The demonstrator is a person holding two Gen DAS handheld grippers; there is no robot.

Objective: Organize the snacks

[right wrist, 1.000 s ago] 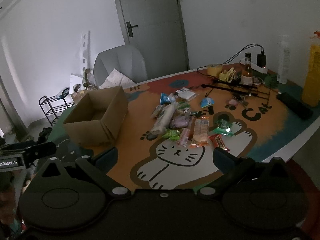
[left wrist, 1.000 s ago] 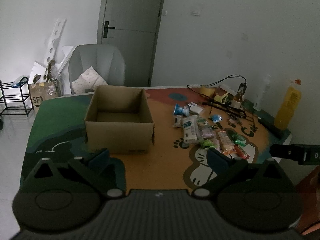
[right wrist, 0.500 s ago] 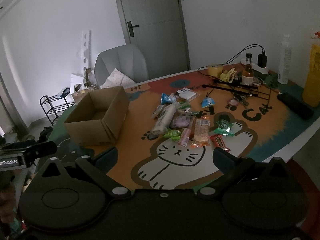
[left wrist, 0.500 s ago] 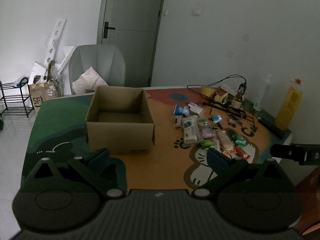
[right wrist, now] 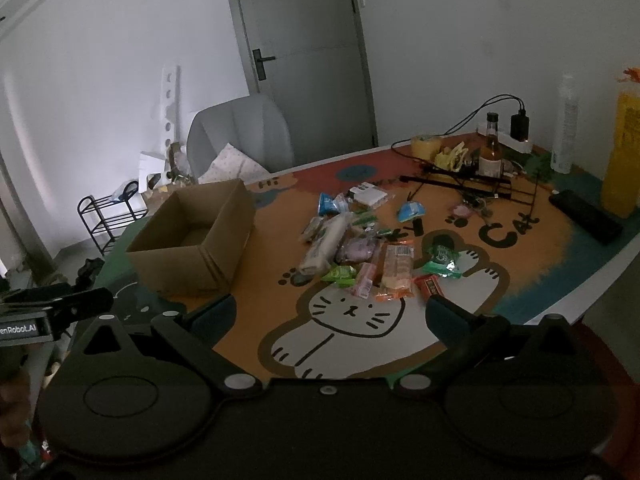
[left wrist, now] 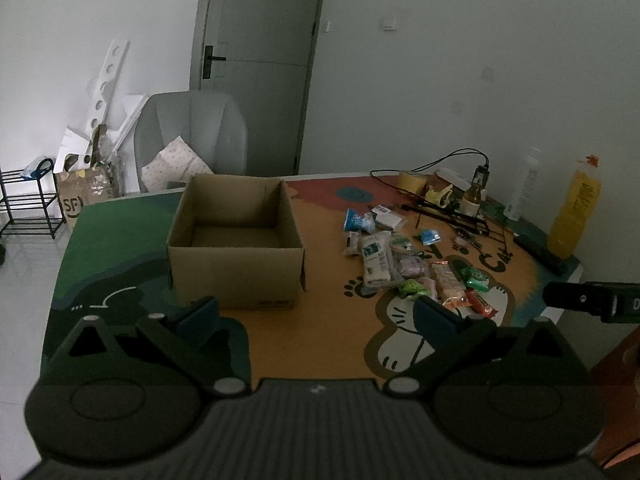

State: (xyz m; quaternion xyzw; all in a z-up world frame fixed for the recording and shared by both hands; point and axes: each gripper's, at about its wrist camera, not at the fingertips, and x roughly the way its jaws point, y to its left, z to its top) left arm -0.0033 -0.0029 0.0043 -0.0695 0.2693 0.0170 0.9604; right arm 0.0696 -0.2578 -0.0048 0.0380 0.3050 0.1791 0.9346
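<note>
A: Left wrist view first: where do the snacks (left wrist: pixel 404 264) lie?
B: In a loose heap on the table (left wrist: pixel 320 320), to the right of the cardboard box (left wrist: pixel 236 240) and apart from it. The heap's long axis runs from the far side, level with the box's back wall, toward the near edge.
A: And the long white packet (right wrist: pixel 324 242)?
B: It lies flat on the side of the heap nearest the box, its length running away from the camera, roughly in line with the heap.
A: The box?
B: Open at the top, nothing visible inside.
A: Any writing?
B: "CAT" (right wrist: pixel 508 230) is printed on the mat right of the heap. A brown bag (left wrist: pixel 86 196) on the floor behind the box reads "SF". Packet labels are too small to read.
A: What else is around?
B: Beyond the heap, a brown bottle (right wrist: pixel 491 148), a tape roll (right wrist: pixel 426 146), black cables and a yellow bottle (right wrist: pixel 624 148). A grey chair (left wrist: pixel 192 136) stands behind the box.
A: The claws?
B: The left claw (left wrist: pixel 316 314) is spread wide and holds nothing, in front of the box. The right claw (right wrist: pixel 330 316) is likewise released, over the cat drawing, near the heap. Nothing blocks either.
</note>
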